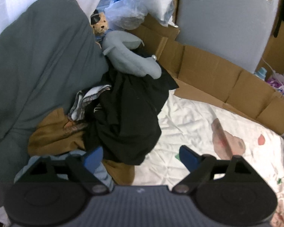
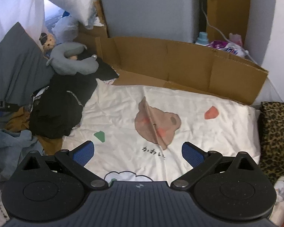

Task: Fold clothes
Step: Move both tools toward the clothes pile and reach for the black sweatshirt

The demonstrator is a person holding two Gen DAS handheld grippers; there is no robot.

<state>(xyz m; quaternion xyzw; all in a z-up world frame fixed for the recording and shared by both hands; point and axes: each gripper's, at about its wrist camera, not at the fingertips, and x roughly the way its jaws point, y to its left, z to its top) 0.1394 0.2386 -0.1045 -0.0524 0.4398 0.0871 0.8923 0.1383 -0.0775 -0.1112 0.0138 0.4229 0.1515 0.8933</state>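
The left gripper [image 1: 140,156] hung w/ jaws wide apart, nothing between them – its blue pads over the near edge of the clothes pile [image 1: 123,111], not touching as far as could be told. The pile sat on the white sheet [image 1: 189,117], against the grey duvet [image 1: 37,56]: a black garment on top, a brown one [image 1: 53,136] under it, a blue-grey one [image 1: 102,172] mostly hidden behind the left finger. A striped piece poked out, too bunched to identify. A grey neck pillow [image 1: 130,60] rested on the pile's far end; a soft toy [image 1: 100,25] behind it was half covered.

The right gripper [image 2: 138,154] was also spread open & empty above the sheet, near the bear print [image 2: 157,123], creased down the middle. Leopard-print fabric [image 2: 276,132] was cut off at the frame's right edge.
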